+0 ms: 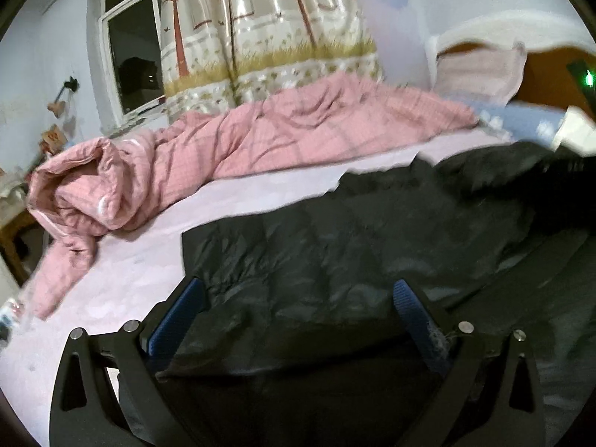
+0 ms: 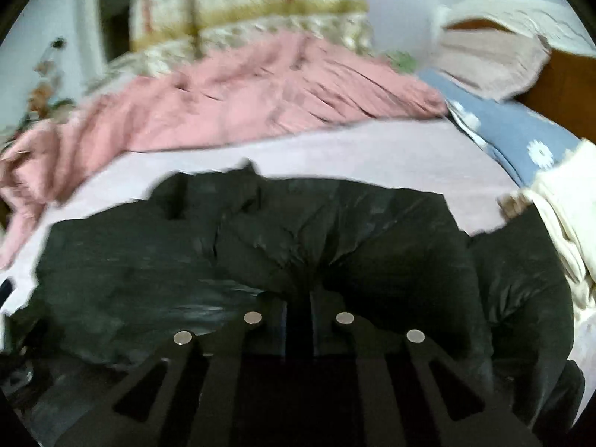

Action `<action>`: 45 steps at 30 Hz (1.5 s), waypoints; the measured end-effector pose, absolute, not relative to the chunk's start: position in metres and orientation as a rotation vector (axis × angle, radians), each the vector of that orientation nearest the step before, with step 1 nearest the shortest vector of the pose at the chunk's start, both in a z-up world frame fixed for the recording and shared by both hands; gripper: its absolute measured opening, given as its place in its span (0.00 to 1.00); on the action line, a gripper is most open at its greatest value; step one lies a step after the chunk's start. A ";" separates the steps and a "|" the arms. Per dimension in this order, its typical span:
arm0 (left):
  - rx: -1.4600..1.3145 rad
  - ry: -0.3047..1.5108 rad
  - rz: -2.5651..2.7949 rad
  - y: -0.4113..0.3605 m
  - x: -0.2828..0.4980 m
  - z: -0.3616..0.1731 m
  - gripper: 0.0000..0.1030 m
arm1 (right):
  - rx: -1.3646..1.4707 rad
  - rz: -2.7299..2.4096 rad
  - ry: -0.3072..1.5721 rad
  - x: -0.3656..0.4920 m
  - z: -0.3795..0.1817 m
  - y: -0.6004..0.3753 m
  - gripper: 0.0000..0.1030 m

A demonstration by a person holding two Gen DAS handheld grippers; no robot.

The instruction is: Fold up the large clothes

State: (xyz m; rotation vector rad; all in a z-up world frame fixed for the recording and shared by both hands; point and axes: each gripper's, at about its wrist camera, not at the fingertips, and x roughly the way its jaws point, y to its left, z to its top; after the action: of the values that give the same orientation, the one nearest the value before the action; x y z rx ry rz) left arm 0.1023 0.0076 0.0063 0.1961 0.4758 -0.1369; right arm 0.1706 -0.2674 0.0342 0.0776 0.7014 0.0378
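The left gripper [image 1: 298,305] stood spread wide, its blue-padded fingers [image 1: 413,313] set far apart on either side of a fold of the black jacket [image 1: 335,238]; the dark cloth lay between and over the lower part of the jaws, but the pads did not press on it. The right gripper [image 2: 300,309] was pressed nearly together, its two fingers almost parallel, and the jacket's cloth [image 2: 260,253] bunched into radiating creases right at the tips, so it was pinching a fold of the garment. The jacket itself, a dark quilted and rather shiny piece, lay spread across the pale lilac bed sheet [image 1: 260,186], filling the near part of both views. Behind it a pink checked duvet [image 1: 186,156] was heaped along the far side of the bed, beneath a printed curtain [image 1: 260,29] with trees and birdcages and beside a dark window [image 1: 130,56]. A blue pillow with white flowers [image 2: 514,130] lay at the right, near a wooden headboard [image 2: 573,85]. No brand, label or readable writing showed on the jacket or the grippers; both pictures were blurred.
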 end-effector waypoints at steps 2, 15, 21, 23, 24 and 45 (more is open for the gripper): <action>0.121 0.464 -0.203 0.013 0.097 0.016 0.99 | 0.033 0.121 0.681 0.157 0.042 -0.250 0.09; -0.114 0.786 -0.583 -0.004 0.113 -0.006 0.98 | -0.075 0.428 0.787 0.117 0.021 -0.155 0.09; -0.087 0.777 -0.516 -0.004 0.115 -0.007 0.35 | -0.039 0.418 0.826 0.118 0.018 -0.161 0.45; -0.105 0.743 -0.453 0.007 0.117 -0.001 0.08 | -0.009 0.401 0.810 0.118 0.021 -0.167 0.60; -0.110 0.721 -0.411 0.014 0.117 0.002 0.08 | 0.000 0.384 0.791 0.117 0.025 -0.172 0.61; -0.047 0.679 0.001 0.075 0.148 0.006 0.06 | 0.173 -0.058 0.984 0.153 0.005 -0.304 0.69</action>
State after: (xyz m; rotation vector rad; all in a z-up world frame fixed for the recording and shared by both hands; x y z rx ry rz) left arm 0.1476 0.0747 0.0061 -0.0472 0.6790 0.0008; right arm 0.1527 -0.3040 0.0051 0.1729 0.9844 -0.0583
